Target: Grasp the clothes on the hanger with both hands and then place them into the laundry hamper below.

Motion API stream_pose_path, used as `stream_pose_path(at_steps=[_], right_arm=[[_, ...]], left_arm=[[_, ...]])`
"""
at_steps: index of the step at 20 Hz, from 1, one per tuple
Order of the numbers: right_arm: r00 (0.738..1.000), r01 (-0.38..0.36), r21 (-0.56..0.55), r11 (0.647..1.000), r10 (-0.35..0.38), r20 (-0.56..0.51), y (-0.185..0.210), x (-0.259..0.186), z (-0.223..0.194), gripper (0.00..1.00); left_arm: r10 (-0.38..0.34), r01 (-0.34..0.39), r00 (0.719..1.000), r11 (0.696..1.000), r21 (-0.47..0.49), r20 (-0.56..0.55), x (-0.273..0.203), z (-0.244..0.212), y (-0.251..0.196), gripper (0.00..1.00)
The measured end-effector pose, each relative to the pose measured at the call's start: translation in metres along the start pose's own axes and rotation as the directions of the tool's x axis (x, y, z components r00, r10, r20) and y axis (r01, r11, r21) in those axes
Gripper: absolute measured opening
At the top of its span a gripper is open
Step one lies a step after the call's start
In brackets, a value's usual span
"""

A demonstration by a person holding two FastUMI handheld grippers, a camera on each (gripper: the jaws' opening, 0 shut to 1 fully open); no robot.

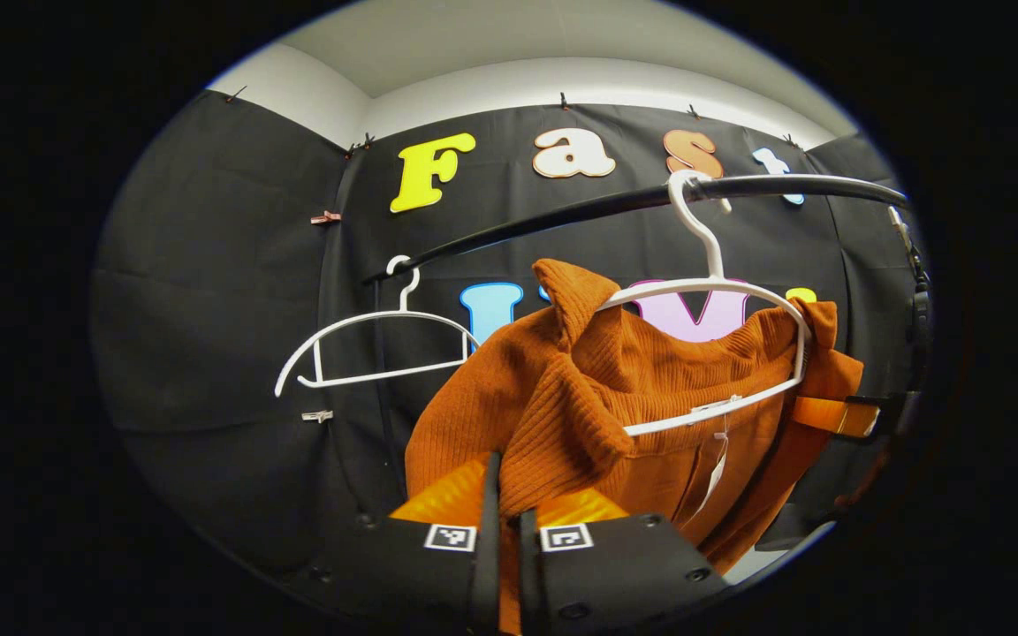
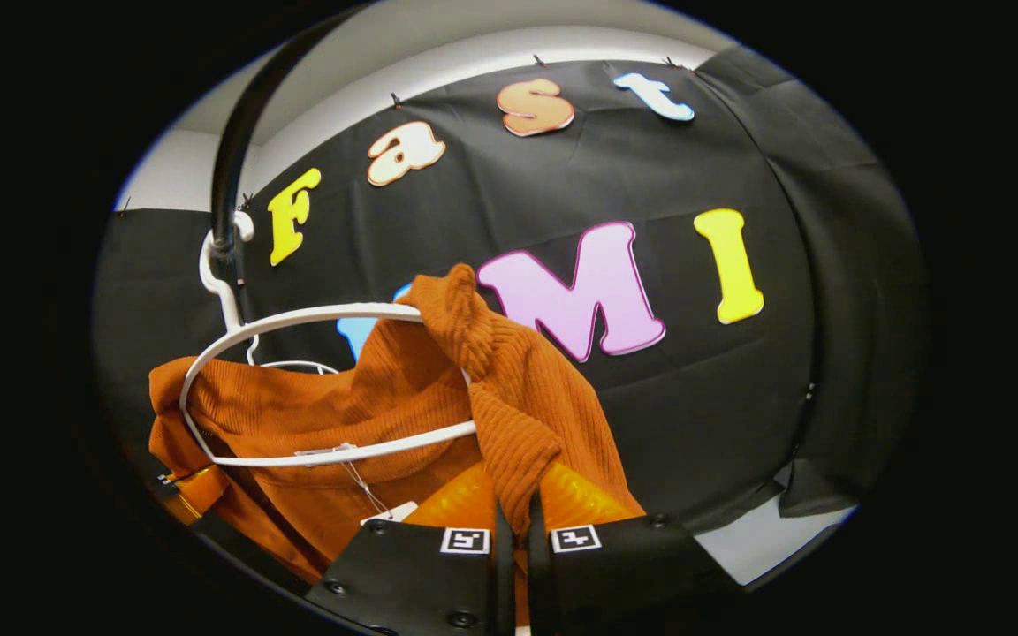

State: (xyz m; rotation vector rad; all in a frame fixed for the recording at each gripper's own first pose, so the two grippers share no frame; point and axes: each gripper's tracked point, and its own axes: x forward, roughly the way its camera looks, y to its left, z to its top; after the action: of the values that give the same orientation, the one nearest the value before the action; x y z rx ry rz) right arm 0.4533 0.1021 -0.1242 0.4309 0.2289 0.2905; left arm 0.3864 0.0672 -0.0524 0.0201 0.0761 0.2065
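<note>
Left gripper view — left claw (image 1: 505, 495) pinches sweater (image 1: 562, 397) | hanger (image 1: 712, 353)

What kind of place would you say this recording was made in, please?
Probably a staged recording booth set up as a clothes corner: black cloth wall, a black rail carrying white hangers, and an orange knit top pinched by both grippers.

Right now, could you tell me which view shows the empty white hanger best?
The left gripper view: the empty hanger hangs whole on the black rail, left of the orange sweater. In the right gripper view only a thin arc of it peeks behind the sweater's hanger.
</note>
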Motion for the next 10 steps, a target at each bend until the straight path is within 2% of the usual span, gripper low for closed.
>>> stream_pose_path(at_steps=[1, 2, 6, 10], right_arm=[[0.999, -0.025, -0.001, 1.0, 0.025, -0.023, -0.006, -0.006, 0.0, 0.11], [0.999, -0.031, -0.005, 1.0, 0.031, -0.042, -0.001, 0.005, -0.006, 0.05], [0.989, -0.088, -0.038, 0.995, 0.083, -0.122, 0.007, -0.006, -0.007, 0.05], [0.946, -0.13, -0.003, 0.991, 0.123, -0.3, 0.005, -0.013, -0.015, 0.05]], left_arm=[[-0.012, 0.012, 1.0, 1.0, -0.001, -0.005, 0.001, 0.0, -0.003, 0.07], [-0.022, 0.022, 1.0, 1.0, -0.003, -0.01, 0.002, 0.0, -0.003, 0.06], [-0.042, 0.04, 0.996, 0.999, -0.026, -0.075, 0.003, -0.007, 0.001, 0.05], [-0.092, 0.086, 0.978, 0.995, -0.042, -0.186, 0.001, -0.008, -0.002, 0.05]])
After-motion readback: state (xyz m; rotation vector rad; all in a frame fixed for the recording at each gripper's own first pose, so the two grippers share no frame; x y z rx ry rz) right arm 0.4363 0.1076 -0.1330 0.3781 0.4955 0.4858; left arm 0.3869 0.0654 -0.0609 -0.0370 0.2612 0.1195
